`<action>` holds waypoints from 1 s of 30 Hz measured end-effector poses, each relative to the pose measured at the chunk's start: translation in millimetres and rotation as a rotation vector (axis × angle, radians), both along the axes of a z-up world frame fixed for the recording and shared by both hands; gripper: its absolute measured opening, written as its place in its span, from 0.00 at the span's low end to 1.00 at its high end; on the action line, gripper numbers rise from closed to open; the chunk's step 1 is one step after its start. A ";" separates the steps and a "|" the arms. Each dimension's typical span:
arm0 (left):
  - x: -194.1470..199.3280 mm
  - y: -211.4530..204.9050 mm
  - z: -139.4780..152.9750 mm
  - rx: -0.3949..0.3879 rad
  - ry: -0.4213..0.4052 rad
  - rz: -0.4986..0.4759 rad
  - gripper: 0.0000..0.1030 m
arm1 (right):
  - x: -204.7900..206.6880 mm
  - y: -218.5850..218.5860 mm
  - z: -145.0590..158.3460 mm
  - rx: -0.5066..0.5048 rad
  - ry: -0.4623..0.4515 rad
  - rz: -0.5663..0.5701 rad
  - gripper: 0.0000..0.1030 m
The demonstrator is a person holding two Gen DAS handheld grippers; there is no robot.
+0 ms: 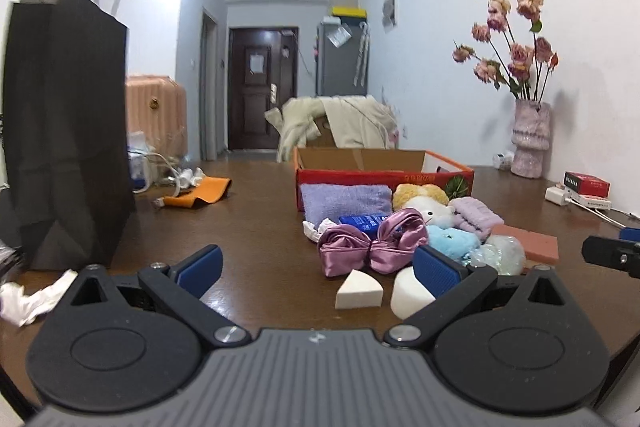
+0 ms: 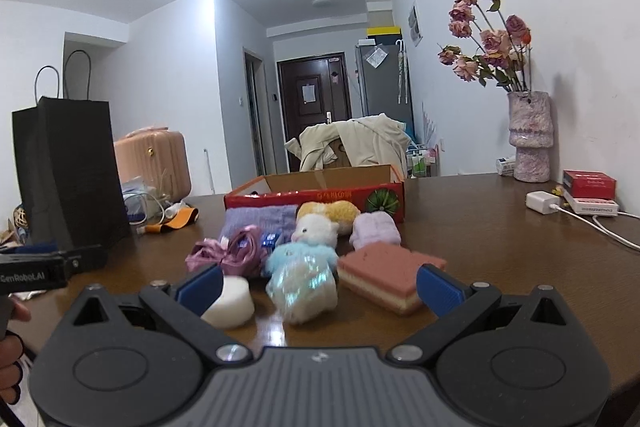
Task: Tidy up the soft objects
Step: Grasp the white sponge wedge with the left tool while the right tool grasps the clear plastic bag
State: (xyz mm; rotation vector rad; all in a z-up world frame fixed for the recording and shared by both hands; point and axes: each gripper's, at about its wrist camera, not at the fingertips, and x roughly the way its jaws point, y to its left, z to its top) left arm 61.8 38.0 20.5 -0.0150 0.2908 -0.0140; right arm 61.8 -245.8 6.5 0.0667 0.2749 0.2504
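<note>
A pile of soft things lies on the brown table in front of an open red cardboard box [image 1: 384, 173] [image 2: 316, 195]. In the left wrist view I see a lilac towel [image 1: 346, 201], a pink satin bow [image 1: 370, 245], a blue plush [image 1: 452, 241], a white plush [image 1: 428, 209] and two white sponges [image 1: 358, 293]. My left gripper [image 1: 318, 269] is open and empty, short of the sponges. My right gripper [image 2: 320, 287] is open and empty; an iridescent mesh ball [image 2: 304, 287] lies between its fingers, a pink layered sponge [image 2: 390, 275] and a white sponge [image 2: 230, 301] beside it.
A tall black paper bag [image 1: 66, 131] stands at the table's left. An orange pouch [image 1: 200, 193] and cables lie behind it. A vase of dried roses [image 2: 530, 135], a charger [image 2: 542, 203] and red boxes [image 2: 588, 185] sit at the right wall. Crumpled white paper [image 1: 28, 299] lies near left.
</note>
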 end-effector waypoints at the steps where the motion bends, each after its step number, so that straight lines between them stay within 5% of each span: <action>1: 9.2 0.8 0.0 0.000 0.021 -0.011 1.00 | 9.5 2.4 -0.2 -0.002 0.012 0.008 0.99; 8: 61.3 -0.1 -3.2 -0.026 0.136 -0.031 1.00 | 62.0 21.4 -3.2 -0.010 0.124 0.033 0.81; 13: 83.9 4.8 -7.1 -0.026 0.169 -0.081 0.99 | 66.7 37.2 0.2 -0.037 0.114 0.070 0.76; 16: 100.7 8.0 -15.3 -0.037 0.219 -0.100 0.89 | 74.5 50.3 3.9 -0.062 0.128 0.113 0.74; 19: 108.9 10.6 -23.5 -0.063 0.258 -0.155 0.83 | 81.5 61.4 0.3 -0.161 0.124 0.057 0.70; 23: 117.4 3.8 -38.5 -0.014 0.316 -0.219 0.69 | 96.1 58.1 -10.9 -0.161 0.195 -0.007 0.70; 25: 124.3 1.9 -42.8 -0.014 0.351 -0.236 0.56 | 104.2 56.0 -17.3 -0.150 0.242 -0.020 0.62; 27: 128.7 2.3 -45.1 -0.042 0.375 -0.285 0.33 | 110.7 57.3 -22.1 -0.137 0.286 -0.021 0.42; 30: 130.2 1.8 -44.9 -0.028 0.372 -0.302 0.30 | 113.5 62.4 -24.6 -0.158 0.298 -0.026 0.34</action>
